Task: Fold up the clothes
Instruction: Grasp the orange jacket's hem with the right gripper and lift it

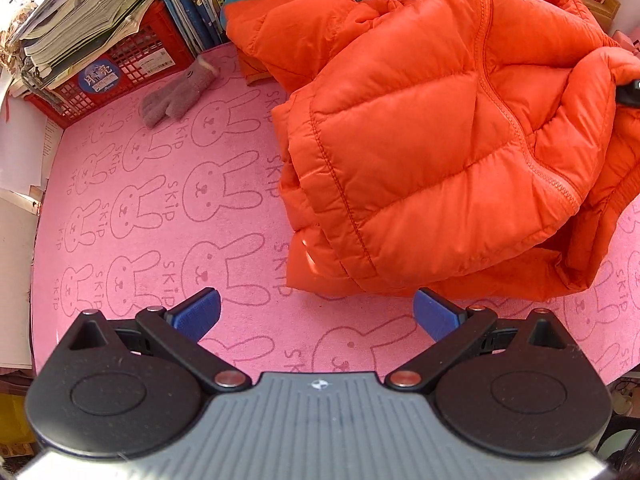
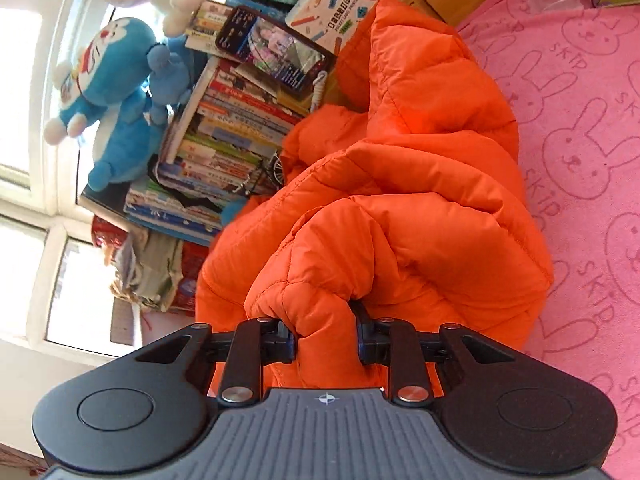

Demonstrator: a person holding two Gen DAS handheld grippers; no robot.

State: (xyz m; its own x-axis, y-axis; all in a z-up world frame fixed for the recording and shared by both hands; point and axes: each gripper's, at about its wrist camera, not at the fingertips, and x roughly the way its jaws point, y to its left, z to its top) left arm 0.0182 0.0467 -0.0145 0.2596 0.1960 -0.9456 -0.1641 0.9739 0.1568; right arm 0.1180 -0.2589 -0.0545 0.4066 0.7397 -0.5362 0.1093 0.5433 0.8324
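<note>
An orange puffer jacket lies bunched on a pink rabbit-print cloth, filling the right half of the left wrist view. My left gripper stands open just in front of the jacket's near hem, nothing between its blue pads. In the right wrist view the same jacket rises in folds ahead, and my right gripper is shut on a puffy bunch of its fabric. A dark bit of the right gripper shows at the jacket's right edge in the left wrist view.
A grey knit glove lies on the cloth near a red crate stacked with papers. Books line the back, with a phone on top and blue and white plush toys by the window.
</note>
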